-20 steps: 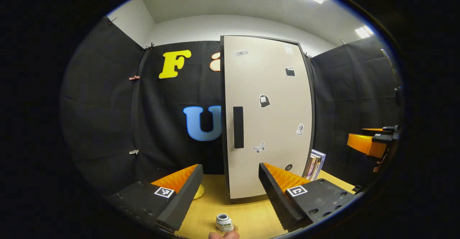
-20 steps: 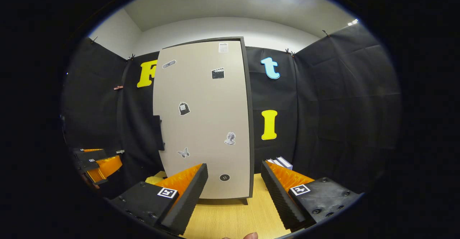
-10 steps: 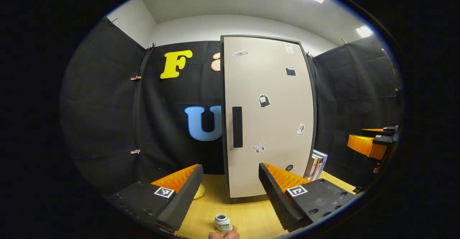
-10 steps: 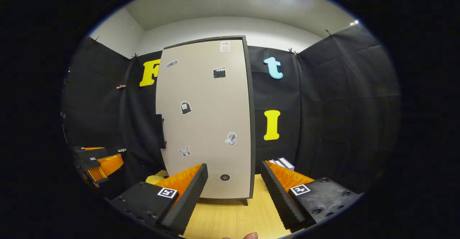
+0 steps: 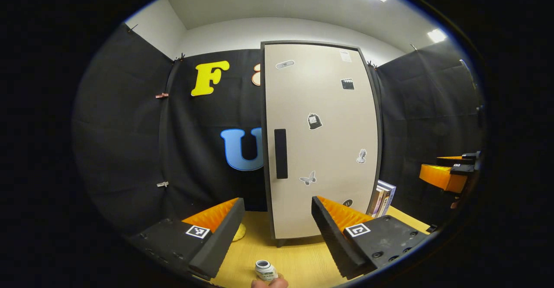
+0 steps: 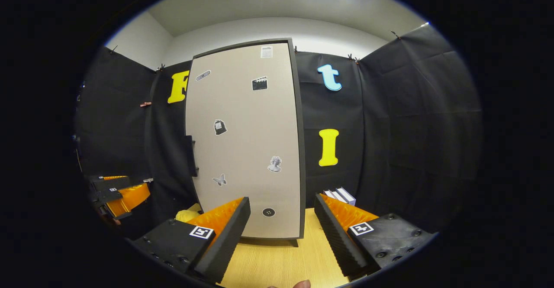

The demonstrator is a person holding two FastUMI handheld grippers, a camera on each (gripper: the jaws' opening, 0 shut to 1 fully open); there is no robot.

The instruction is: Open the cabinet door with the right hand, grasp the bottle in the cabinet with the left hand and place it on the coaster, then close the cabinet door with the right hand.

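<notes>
— Black cloth walls close in a booth with a yellow wooden table (image 5: 298,257), and the tall cabinet (image 5: 320,140) stands at its back. Where does the job stand?

— I'd say it looks finished or nearly so. The cabinet door (image 6: 246,140) sits flush, its dark handle (image 5: 281,153) running upright along the left edge. The bottle (image 5: 265,270) stands upright on the table at the very bottom of the left gripper view, on what seems to be the coaster, though that is too cut off to be sure.

— And the grippers?

— The left gripper (image 5: 275,231) is spread wide with nothing between its fingers; the bottle lies below and just short of the jaws, centred between them. The right gripper (image 6: 281,231) is equally wide apart and empty, facing the door's lower part square on.

— Which hand is closer to the door?

— Hard to call. Both hang back from the cabinet, clear of it. From the right gripper view the handle is off to the left, edge-on; the left gripper sees it nearly straight ahead, above its jaws.

— Anything else around?

— Some books (image 5: 381,199) lean just right of the cabinet, and a small yellow thing (image 6: 187,215) lies by its left foot.
</notes>
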